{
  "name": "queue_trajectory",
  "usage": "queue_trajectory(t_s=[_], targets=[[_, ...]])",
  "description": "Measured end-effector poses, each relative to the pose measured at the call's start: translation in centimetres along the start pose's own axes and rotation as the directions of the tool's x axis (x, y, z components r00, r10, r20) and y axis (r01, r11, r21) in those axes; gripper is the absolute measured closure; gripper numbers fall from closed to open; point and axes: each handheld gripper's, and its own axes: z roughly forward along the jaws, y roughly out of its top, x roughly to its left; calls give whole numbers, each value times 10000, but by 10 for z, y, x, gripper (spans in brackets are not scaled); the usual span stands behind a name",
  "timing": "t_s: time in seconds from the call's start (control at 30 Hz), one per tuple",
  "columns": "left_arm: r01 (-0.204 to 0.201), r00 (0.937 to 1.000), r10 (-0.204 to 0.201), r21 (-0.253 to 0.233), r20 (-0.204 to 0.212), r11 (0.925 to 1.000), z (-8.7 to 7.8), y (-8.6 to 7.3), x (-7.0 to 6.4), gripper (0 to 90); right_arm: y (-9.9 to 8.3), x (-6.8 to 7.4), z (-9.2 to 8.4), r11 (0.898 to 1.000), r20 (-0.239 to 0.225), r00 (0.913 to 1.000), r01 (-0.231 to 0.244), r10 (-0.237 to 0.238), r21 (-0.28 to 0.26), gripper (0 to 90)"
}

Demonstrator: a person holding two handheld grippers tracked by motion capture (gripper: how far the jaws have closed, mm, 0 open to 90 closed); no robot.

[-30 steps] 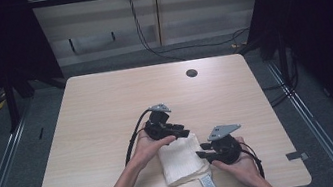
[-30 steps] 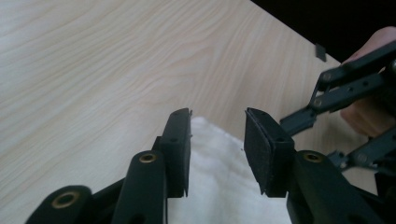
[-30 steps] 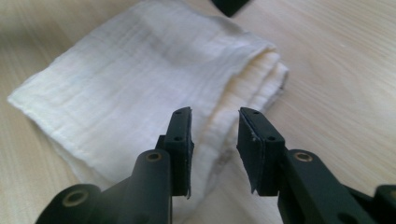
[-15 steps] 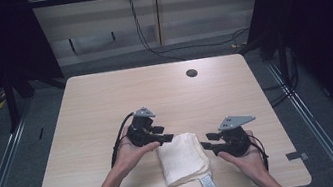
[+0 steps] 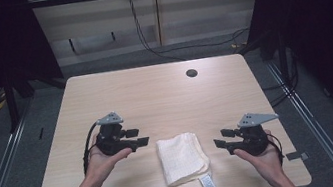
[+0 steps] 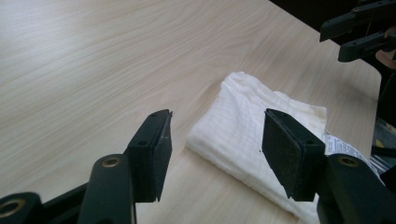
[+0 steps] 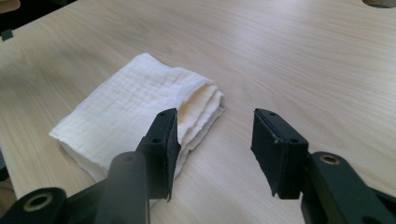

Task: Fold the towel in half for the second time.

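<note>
Now apart | left claw [image 5: 142,136], right claw [image 5: 219,139]: withdrawn, just spreading, empty | folded cloth [image 5: 182,158] released on table [image 5: 154,95]

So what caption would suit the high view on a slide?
Folded cloth lies on the table between the open left gripper and right gripper.

The left gripper [image 5: 137,137] at eight o'clock and the right gripper [image 5: 223,139] at four o'clock face inward, jaws just opening, empty.
</note>
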Motion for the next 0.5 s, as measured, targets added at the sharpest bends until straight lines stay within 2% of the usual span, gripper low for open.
queue_trajectory(t_s=[0.03,0.07,0.13,0.23,0.3,0.4,0.5], targets=[[-35,9997,35,40,-222,10000,-3,-4,0,431,-1,-1,-2,10000,41,10000,-21,21,18,507],[-102,9997,102,6,-229,9999,-7,-8,1,459,-2,-3,-4,10000,80,10000,7,-7,43,500],[52,9995,-55,-96,-318,9999,-13,-17,3,472,-5,-6,-7,10000,195,9998,-90,90,28,484],[236,9990,-236,-14,-385,9997,-20,-31,6,463,-13,-11,-10,9997,358,9991,-241,242,-33,473],[132,9987,-127,81,-493,9999,-24,-40,5,447,-18,-14,-11,9996,350,9990,-297,295,40,469],[303,9971,-310,-108,-700,9995,-30,-54,5,409,-23,-18,-15,9985,281,9982,-533,529,140,476],[546,9955,-563,-241,-767,9982,-34,-66,6,405,-29,-20,-21,9979,444,9970,-641,638,59,472]])
